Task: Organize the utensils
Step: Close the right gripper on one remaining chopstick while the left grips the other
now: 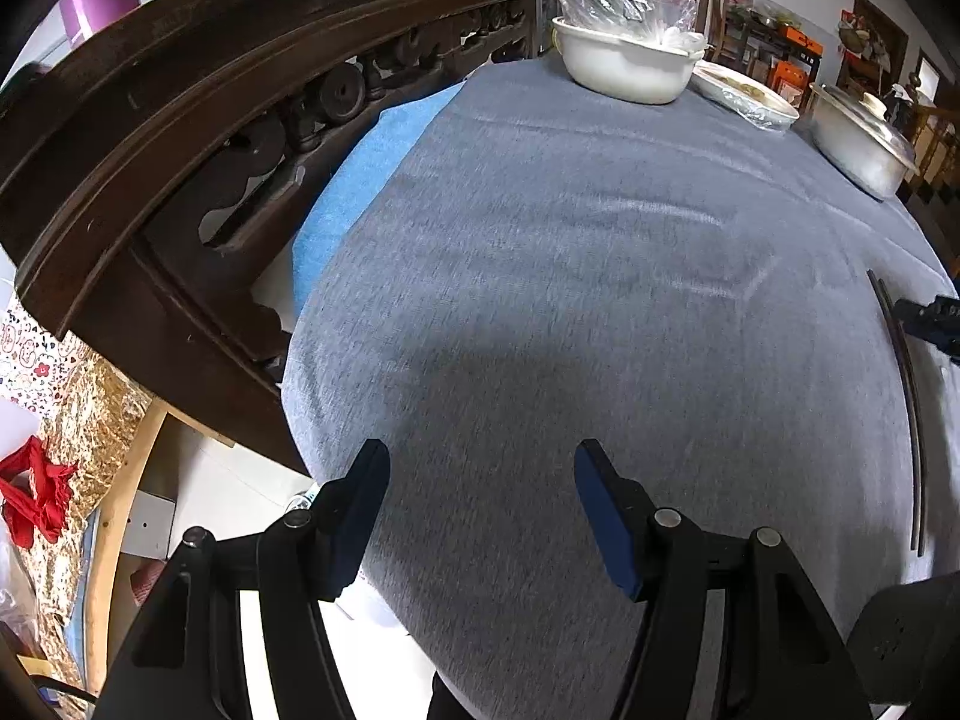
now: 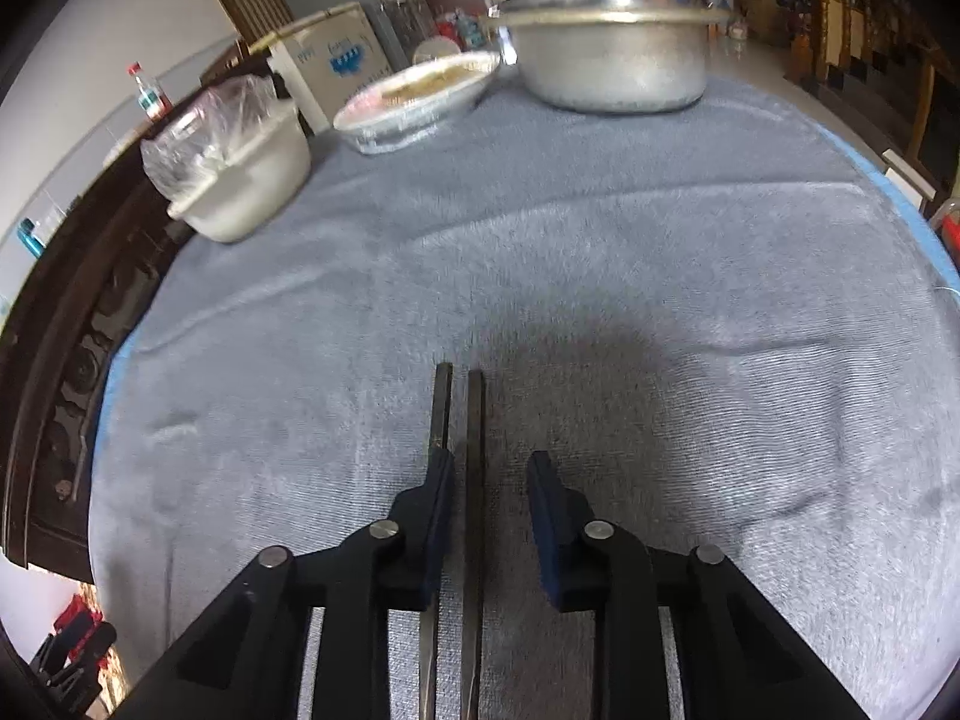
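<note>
Chopsticks (image 2: 459, 480) lie on grey cloth (image 2: 600, 276), near ends cut off under right gripper (image 2: 489, 468); long axis points toward the pot (image 2: 612, 54). Right jaws apart, straddling one stick, the other under the left finger. Left gripper (image 1: 480, 462) spread wide, holding nothing.

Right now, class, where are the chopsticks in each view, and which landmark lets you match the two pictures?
Left wrist view: the chopsticks lie along the far right edge on the grey cloth, beside the right gripper.
Right wrist view: the chopsticks lie bottom centre; one stick runs between the open fingers, the other passes under the left finger.
Shared landmark: the white bowl holding a plastic bag.
</note>
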A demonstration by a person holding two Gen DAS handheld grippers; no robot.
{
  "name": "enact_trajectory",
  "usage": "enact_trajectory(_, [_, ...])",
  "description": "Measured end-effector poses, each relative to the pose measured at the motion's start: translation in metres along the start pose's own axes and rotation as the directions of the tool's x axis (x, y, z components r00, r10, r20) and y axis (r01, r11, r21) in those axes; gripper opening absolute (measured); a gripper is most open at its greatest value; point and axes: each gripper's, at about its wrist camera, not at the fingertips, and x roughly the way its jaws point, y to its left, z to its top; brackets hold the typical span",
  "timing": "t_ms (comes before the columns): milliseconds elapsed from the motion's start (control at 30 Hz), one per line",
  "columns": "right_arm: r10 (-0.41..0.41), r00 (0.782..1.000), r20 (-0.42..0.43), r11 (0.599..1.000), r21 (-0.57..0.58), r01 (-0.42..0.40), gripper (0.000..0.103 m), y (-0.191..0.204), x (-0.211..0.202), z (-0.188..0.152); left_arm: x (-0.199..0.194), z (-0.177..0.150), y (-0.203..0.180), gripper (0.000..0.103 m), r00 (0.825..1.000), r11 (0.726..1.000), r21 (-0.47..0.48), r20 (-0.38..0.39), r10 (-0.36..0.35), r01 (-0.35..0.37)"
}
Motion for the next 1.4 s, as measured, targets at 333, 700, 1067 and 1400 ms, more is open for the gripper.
enact_trajectory(333, [-0.085, 0.996, -0.021, 0.988, -0.129, 0.081, 0.009, 0.009, 0.004, 0.003, -0.005, 0.039, -0.038, 0.065, 0.990, 0.990, 0.127, 0.116, -0.075, 0.060])
enact_trajectory(700, [-0.075, 0.997, -0.033, 0.997, 0.016, 0.076, 0.007, -0.057, -0.011, 0.010, 0.021, 0.116, -0.156, 0.065, 0.885, 0.833, 0.341, 0.003, -0.465, 0.436])
enact_trajectory(1067, [-0.017, 0.998, -0.059, 1.000, 0.009, 0.018, 0.008, -0.064, -0.010, 0.014, 0.052, 0.121, -0.280, 0.065, 0.854, 0.737, 0.433, -0.226, -0.468, 0.518])
enact_trajectory(1400, [0.018, 0.998, -0.064, 1.000, 0.026, -0.016, 0.008, -0.071, -0.011, 0.014, 0.062, 0.105, -0.309, 0.043, 0.924, 0.735, 0.566, -0.154, -0.351, 0.374])
